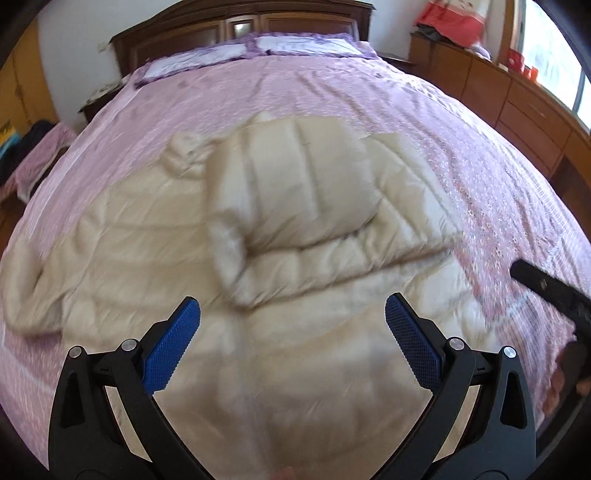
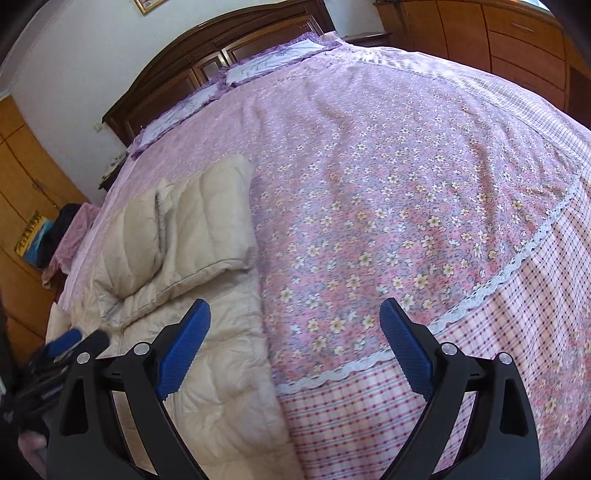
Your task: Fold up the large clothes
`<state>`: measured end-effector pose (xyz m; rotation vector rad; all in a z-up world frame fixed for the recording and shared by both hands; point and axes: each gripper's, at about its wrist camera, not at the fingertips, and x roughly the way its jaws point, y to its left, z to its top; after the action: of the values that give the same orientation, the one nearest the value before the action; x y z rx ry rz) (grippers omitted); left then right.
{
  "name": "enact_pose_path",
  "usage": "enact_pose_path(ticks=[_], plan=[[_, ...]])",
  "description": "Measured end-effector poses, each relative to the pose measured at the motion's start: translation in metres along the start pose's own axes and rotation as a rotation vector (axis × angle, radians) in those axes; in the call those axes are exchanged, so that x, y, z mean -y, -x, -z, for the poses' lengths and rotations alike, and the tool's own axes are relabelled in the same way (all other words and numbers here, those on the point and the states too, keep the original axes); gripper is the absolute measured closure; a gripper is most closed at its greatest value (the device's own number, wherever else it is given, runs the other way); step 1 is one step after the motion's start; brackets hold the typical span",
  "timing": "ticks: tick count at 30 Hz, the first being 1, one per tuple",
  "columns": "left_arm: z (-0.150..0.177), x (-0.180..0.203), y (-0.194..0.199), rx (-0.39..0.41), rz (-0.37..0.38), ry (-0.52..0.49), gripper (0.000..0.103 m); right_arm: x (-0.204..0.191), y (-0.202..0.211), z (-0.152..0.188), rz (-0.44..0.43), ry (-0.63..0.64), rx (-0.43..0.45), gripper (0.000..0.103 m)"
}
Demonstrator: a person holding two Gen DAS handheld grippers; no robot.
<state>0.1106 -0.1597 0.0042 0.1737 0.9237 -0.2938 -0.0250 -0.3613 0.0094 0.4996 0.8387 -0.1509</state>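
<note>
A large cream quilted puffer coat (image 1: 258, 229) lies spread on the bed, one side folded over its middle, a sleeve cuff at the far left. It also shows in the right wrist view (image 2: 192, 258), at the left. My left gripper (image 1: 291, 314) is open and empty, hovering over the coat's near part. My right gripper (image 2: 295, 317) is open and empty, over the coat's right edge and the floral bedspread. The right gripper shows in the left wrist view as a black finger (image 1: 546, 288) at the right edge. The left gripper (image 2: 70, 343) shows at the lower left of the right wrist view.
The bed has a pink floral bedspread (image 2: 388, 166) with a lace trim and checked border. Purple-edged pillows (image 1: 266, 48) lie by the dark wooden headboard (image 1: 240, 22). Wooden drawers (image 1: 517, 99) stand along the right. A chair with clothes (image 1: 33, 155) stands at the left.
</note>
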Motion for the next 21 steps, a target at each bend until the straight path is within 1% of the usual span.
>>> enact_pose_path(ticks=[2,7,8,11,14,17,18,19,20,21], plan=[[-0.010,0.011,-0.006,0.023,-0.003,-0.019,0.003,0.006,-0.001,0.000,-0.011,-0.004,0.007,0.013],[-0.033,0.043,-0.017,0.096,-0.054,-0.096,0.003,0.018,-0.004,0.001,-0.040,-0.041,0.007,0.013],[-0.036,0.045,-0.019,0.100,-0.057,-0.104,0.003,0.020,-0.005,0.000,-0.043,-0.043,0.004,0.013],[-0.044,0.050,-0.032,0.080,-0.027,-0.102,0.003,0.024,-0.006,-0.002,-0.029,-0.032,0.011,0.013],[-0.048,0.050,-0.048,0.063,-0.046,-0.079,0.003,0.026,-0.006,-0.003,-0.013,-0.021,0.025,0.013],[-0.049,0.048,-0.058,0.096,-0.049,-0.071,0.003,0.029,-0.009,-0.002,-0.016,-0.029,0.019,0.013],[-0.049,0.048,-0.059,0.100,-0.051,-0.073,0.005,0.030,-0.009,-0.001,-0.017,-0.032,0.015,0.013],[-0.048,0.047,-0.062,0.098,-0.056,-0.072,0.011,0.032,-0.009,0.000,-0.016,-0.035,0.012,0.013],[-0.048,0.047,-0.065,0.094,-0.052,-0.071,0.020,0.032,-0.008,0.001,-0.016,-0.035,0.012,0.013],[-0.048,0.046,-0.067,0.088,-0.045,-0.069,0.025,0.033,-0.008,0.001,-0.015,-0.033,0.012,0.013]])
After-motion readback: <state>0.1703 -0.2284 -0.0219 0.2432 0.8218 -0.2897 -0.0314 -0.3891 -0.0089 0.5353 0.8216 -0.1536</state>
